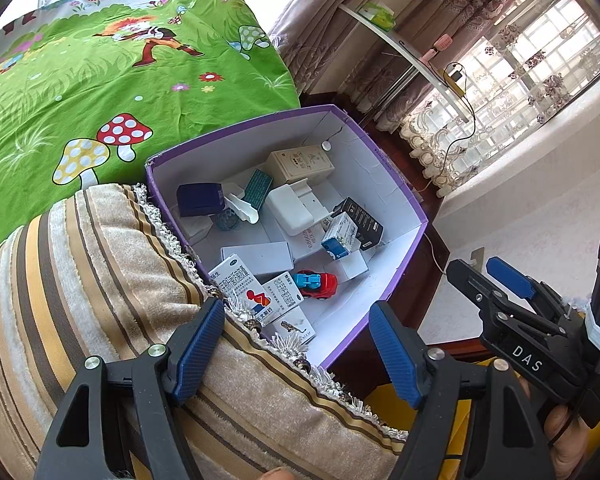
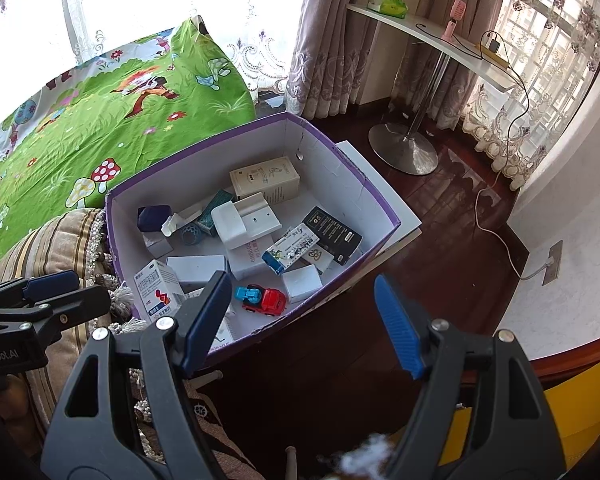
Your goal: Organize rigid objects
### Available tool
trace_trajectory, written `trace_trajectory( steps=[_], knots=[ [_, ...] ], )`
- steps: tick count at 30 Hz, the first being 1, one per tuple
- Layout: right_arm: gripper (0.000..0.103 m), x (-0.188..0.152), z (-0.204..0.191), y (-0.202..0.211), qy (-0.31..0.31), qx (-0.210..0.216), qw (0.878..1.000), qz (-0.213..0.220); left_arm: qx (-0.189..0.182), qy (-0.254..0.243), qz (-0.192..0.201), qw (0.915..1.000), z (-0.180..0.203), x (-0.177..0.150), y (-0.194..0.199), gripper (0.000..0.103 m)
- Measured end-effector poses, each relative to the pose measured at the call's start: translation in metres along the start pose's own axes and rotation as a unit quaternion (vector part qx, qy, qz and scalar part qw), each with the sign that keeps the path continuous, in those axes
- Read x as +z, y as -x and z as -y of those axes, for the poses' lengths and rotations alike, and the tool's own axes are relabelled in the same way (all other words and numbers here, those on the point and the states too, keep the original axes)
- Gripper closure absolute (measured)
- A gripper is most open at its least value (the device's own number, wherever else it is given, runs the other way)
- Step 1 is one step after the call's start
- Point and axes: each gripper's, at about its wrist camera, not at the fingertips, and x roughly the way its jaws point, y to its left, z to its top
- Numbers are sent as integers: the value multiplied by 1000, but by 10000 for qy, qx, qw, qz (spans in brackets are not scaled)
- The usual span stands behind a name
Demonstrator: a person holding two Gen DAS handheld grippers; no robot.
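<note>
A purple cardboard box (image 1: 410, 204) with a white inside holds several small items: medicine cartons, white boxes, a black carton (image 1: 362, 222), a dark blue case (image 1: 199, 199) and a red and blue toy car (image 1: 316, 284). The box (image 2: 380, 196) and the toy car (image 2: 265, 299) also show in the right wrist view. My left gripper (image 1: 296, 344) is open and empty, above the box's near corner and a striped cushion. My right gripper (image 2: 300, 324) is open and empty, just in front of the box's near edge. It shows in the left wrist view (image 1: 486, 276).
The box rests beside a striped fringed cushion (image 1: 112, 280) and a bed with a green cartoon sheet (image 1: 100, 80). A white side table on a metal foot (image 2: 404, 148) stands by curtains. Dark wood floor (image 2: 440, 248), a wall socket (image 2: 552, 262) and a white cable lie to the right.
</note>
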Motion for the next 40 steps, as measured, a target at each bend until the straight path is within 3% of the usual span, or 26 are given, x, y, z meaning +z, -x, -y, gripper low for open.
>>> trace_trajectory(
  steps=[40],
  knots=[
    [26, -3, -4, -2, 14, 17, 10000, -6, 54, -35, 6, 10000, 6, -2, -3, 27]
  ],
)
